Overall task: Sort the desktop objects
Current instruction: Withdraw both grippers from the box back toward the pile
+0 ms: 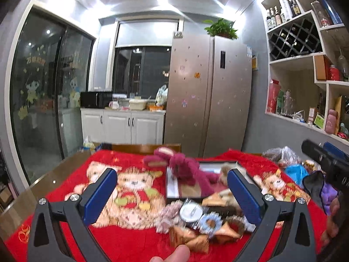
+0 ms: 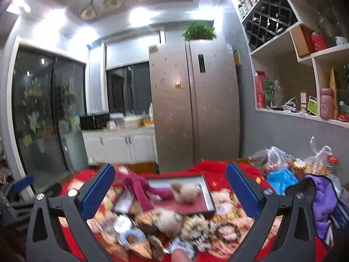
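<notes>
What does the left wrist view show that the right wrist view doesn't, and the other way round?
Only the left wrist view shows the big bear print on the red blanket and the right gripper entering from the right edge, its fingers out of view.

Only the right wrist view shows a beige plush toy plainly inside the tray, and bagged snacks at far right.

Both show open jaws holding nothing, the magenta plush toy lying over the tray, the blurred heap of trinkets, the fridge and the wall shelves.

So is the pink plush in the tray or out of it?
Partly in. The pink plush lies over the tray's far left corner, head outside the rim, legs stretched inside.
</notes>
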Demonstrator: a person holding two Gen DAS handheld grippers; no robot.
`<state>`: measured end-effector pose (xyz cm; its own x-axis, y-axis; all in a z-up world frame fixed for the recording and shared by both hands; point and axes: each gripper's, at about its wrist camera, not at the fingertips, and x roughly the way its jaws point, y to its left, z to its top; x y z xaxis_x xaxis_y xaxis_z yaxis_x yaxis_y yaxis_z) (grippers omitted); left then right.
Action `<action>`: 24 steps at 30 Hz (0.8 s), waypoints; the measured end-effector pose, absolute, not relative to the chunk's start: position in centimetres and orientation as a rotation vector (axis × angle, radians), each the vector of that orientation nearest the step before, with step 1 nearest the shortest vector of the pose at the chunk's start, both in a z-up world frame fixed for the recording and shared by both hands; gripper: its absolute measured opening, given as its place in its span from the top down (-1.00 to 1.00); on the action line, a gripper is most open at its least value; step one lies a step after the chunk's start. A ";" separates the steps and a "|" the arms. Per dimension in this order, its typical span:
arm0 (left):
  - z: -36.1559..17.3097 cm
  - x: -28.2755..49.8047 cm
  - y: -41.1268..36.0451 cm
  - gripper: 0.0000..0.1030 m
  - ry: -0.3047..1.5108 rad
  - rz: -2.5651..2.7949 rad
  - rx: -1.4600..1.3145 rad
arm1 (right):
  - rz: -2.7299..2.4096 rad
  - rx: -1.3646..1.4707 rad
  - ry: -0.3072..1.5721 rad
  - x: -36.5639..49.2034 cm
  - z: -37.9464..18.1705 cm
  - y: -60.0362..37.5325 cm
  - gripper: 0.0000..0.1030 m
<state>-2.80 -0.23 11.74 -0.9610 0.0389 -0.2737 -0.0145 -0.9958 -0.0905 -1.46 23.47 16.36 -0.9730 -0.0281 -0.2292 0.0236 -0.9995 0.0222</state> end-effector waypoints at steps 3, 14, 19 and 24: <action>9.4 -3.3 -1.0 -1.00 -0.155 3.068 -0.509 | -3.103 0.439 0.022 -2.0 13.4 23.2 -1.00; 1.9 -5.7 -1.6 -1.00 -0.106 2.939 -0.853 | -2.901 0.758 -0.064 -5.3 2.2 24.0 -1.00; 1.4 -5.8 -1.2 -1.00 -0.002 2.948 -0.843 | -2.867 0.767 -0.008 -5.9 1.3 23.7 -0.99; 0.6 -6.5 -1.3 -1.00 -0.009 2.899 -0.900 | -2.792 0.805 0.013 -6.3 0.5 22.4 -0.99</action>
<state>-6.50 -1.26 0.64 -0.8191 0.1029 -0.5644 -0.0995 -0.9944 -0.0369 -6.28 22.44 0.46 -0.8209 -0.2216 -0.5263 0.2266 -0.9724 0.0561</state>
